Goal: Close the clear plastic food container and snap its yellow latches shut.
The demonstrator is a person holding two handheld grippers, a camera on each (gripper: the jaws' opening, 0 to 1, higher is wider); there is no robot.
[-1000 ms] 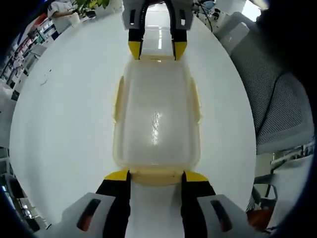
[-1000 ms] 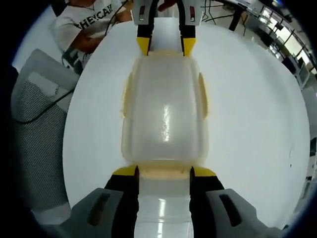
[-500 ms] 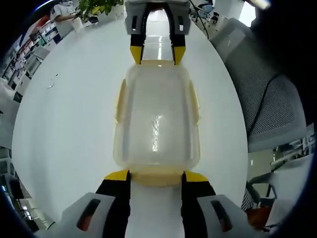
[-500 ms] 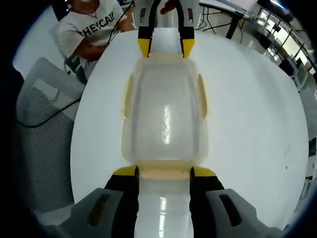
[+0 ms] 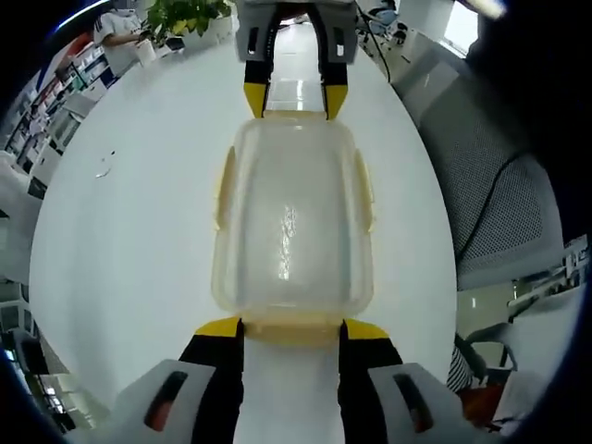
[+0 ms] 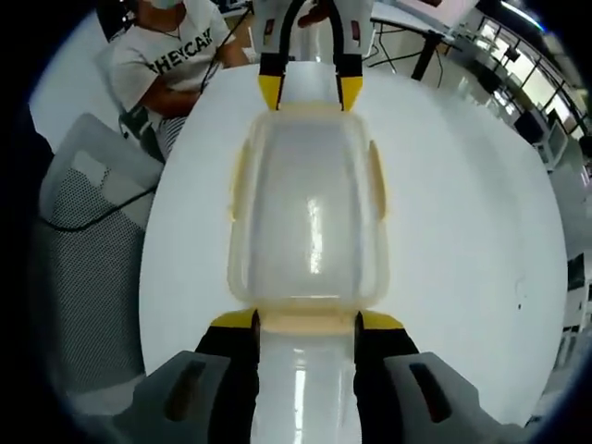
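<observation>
White and glossy, the round bench carries one thing, the clear plastic food container, with mesh office chairs and a person in a printed shirt beyond its edge.

The container lies straight ahead of both claws, its long axis running along the line between them. The left claw brackets the near short end in the left gripper view, its yellow-tipped jaws spread about the width of the end latch and resting at the corners; the right claw does the same at the opposite end. Whether either is squeezing or only touching, I cannot tell. Each claw is nearest its own end latch.

The lid appears seated. The side latches flare outward in both views, so they look unsnapped, and pressing them inward seems the remaining work. The right gripper view adds the seated person; the left gripper view adds a potted plant.
</observation>
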